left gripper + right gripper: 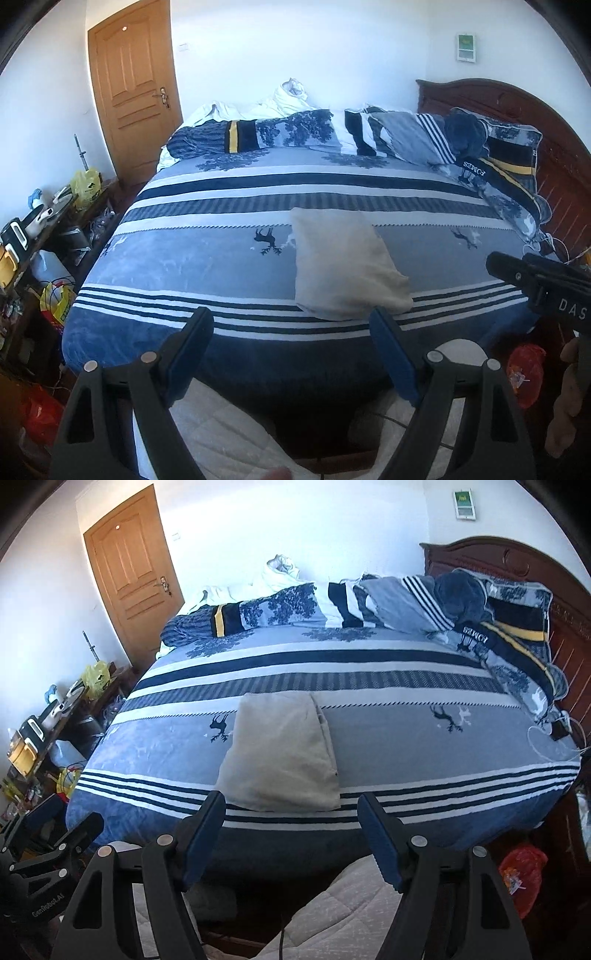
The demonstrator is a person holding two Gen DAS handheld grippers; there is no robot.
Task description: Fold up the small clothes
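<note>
Lying flat, long axis running up the bed [369,716]: folded beige garment [280,753], each hand-held gripper [291,332] [291,812] spread empty.

Bed [258,332] under blue striped deer-print cover; folded cream garment [343,262] flat near front edge; rumpled bedding [295,129] along far side.

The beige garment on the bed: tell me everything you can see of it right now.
The beige garment is folded into a tall, soft-looking rectangle, plain, with a layered edge down its right side. It lies flat on the striped blue bedspread near the bed's front edge, over the thin stripes. Nothing else touches it; both open tongs are clear of it.
</note>
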